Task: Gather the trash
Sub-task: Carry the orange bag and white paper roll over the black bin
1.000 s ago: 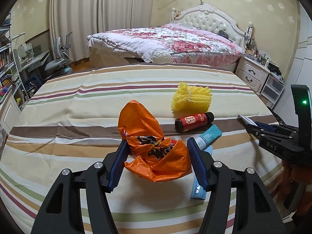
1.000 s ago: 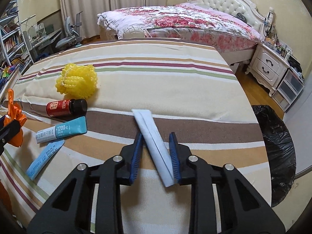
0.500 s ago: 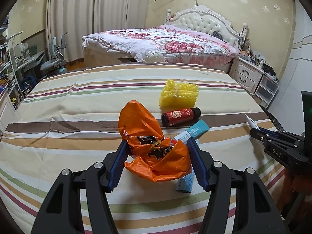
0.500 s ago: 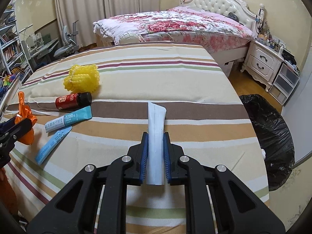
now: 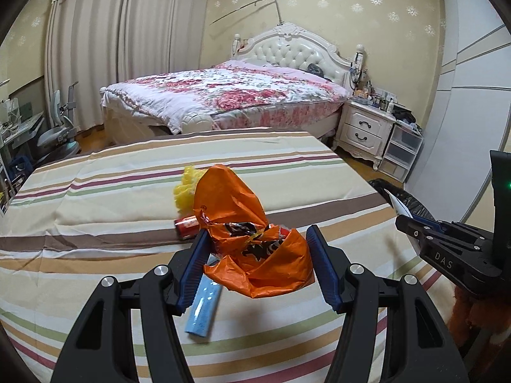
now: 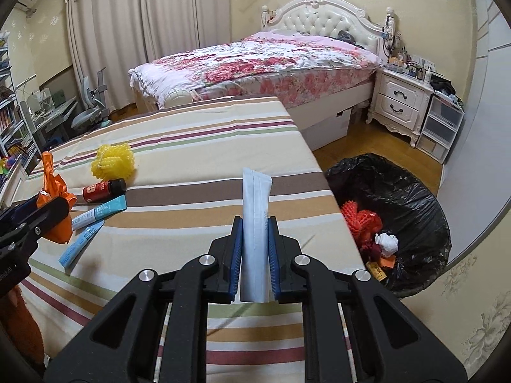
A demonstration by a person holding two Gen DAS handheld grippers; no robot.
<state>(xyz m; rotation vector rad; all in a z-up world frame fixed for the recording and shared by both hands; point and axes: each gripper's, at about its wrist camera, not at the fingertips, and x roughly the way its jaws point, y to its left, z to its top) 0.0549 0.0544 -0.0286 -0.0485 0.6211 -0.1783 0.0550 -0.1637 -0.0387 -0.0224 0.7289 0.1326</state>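
My left gripper (image 5: 259,230) is shut on a crumpled orange wrapper (image 5: 236,204), held above the striped tablecloth (image 5: 95,198). My right gripper (image 6: 255,221) is shut on a flat white packet (image 6: 255,191) that sticks up past its pads, near the table's right edge. A black trash bag (image 6: 402,204) stands open on the floor to the right, with red netting and paper inside. On the cloth lie a yellow foam net (image 6: 112,161), a red bottle (image 6: 103,189), a teal-and-white tube (image 6: 99,212) and a blue sachet (image 6: 81,245).
The table's right edge (image 6: 332,191) runs beside the trash bag. Behind are a bed with a floral quilt (image 6: 255,60), a white nightstand (image 6: 399,102) and plastic drawers (image 6: 444,127). A desk and chair (image 6: 86,118) stand at the far left.
The right gripper's pads closed on the white packet and lifted it upright. Both grippers rose and swung right, so the trash bag now shows more fully. The left still holds the orange wrapper.
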